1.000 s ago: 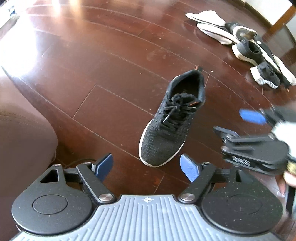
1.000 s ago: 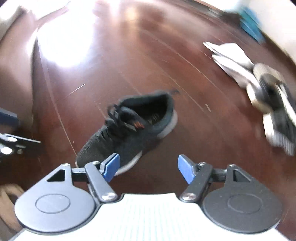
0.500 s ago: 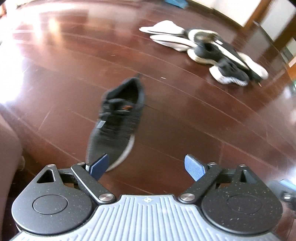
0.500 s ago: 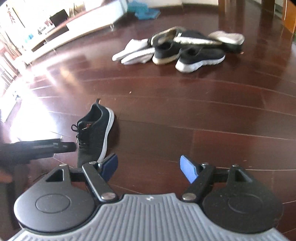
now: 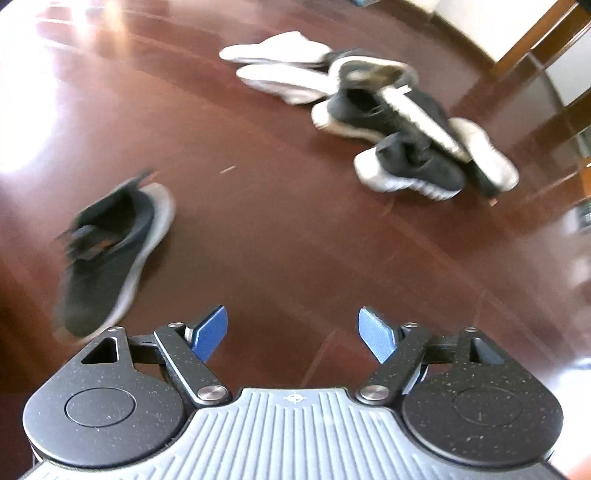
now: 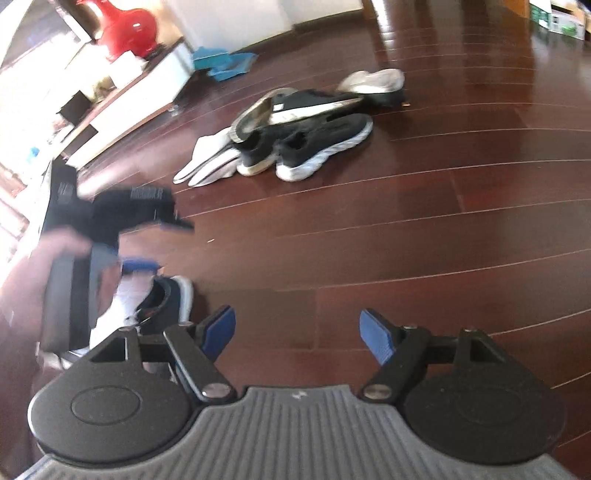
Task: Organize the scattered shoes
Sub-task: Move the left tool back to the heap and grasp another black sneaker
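Observation:
A lone black sneaker with a white sole (image 5: 110, 254) lies on the dark wooden floor, left of my left gripper (image 5: 293, 332), which is open and empty. Farther off to the right sits a heap of shoes (image 5: 388, 122): black sneakers with white soles and pale slippers (image 5: 280, 70). In the right wrist view my right gripper (image 6: 297, 330) is open and empty, the heap of shoes (image 6: 295, 125) is ahead, and the lone sneaker (image 6: 166, 302) shows partly behind the blurred left gripper (image 6: 142, 210) and a hand (image 6: 48, 251).
A low white cabinet (image 6: 122, 99) with a red vase (image 6: 125, 29) stands at the far left. A blue item (image 6: 225, 62) lies by the wall. Wooden furniture legs (image 5: 535, 40) rise at the far right. Broad bare floor (image 6: 443, 221) lies between me and the heap.
Both grippers have swung away from the lone sneaker toward the heap; the sneaker has slid to the left edge of both views. The left gripper now crosses the right wrist view's left side.

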A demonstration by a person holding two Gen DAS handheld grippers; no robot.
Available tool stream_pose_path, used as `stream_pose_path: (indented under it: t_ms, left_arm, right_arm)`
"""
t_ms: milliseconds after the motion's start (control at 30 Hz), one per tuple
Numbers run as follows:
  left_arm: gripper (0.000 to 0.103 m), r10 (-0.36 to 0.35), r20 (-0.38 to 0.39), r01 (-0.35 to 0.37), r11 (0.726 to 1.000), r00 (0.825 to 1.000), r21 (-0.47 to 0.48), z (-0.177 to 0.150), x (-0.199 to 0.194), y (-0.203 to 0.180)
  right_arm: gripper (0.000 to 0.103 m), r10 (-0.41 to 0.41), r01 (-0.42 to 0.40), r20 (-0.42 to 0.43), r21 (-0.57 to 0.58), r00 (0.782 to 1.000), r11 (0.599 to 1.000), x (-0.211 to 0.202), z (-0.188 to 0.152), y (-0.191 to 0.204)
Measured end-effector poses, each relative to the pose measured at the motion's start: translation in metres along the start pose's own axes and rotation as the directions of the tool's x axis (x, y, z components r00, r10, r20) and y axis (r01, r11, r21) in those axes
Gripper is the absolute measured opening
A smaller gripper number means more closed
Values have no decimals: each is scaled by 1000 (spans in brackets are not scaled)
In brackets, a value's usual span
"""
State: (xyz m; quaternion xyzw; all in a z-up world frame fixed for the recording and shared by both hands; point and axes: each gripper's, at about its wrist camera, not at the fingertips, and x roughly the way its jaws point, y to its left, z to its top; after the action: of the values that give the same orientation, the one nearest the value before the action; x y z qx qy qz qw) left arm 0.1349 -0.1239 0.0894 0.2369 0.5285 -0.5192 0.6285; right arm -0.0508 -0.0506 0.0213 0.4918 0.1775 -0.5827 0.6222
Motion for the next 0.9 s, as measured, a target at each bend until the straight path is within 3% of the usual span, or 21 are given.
stream_pose_path:
  t_ms: [67,300,400,533,733,900]
  left_arm:
    - [68,-12,-25,12,1000,1000,14,22,41,-24]
    - [67,10,-104,-3,998,995,68,88,146,-76]
    - [60,34,-121,-23,996,992,92,113,182,-88]
    - [57,47,-111,-39,997,993,70,137,206,-94]
    - [66,-37,-96,36,999,995,-10,173,234,-109]
    - [58,-3,-104,5,1000,995,12,176,258,-123]
  right_arm:
    - [77,-23,23,6,37,1000,999,6,-10,-5]
    - [77,-95,91,5,238,995,967,47,-25,-16]
    - [77,-100,93,9,289,995,953,60,-24,-27]
    - [77,-111,101,11,337,994,936,86,-16,-38]
    - [77,-109,108,-19,352,994,930,96,-3,-75]
    - [77,-125,129,-36,360,992,924,96,-4,-93]
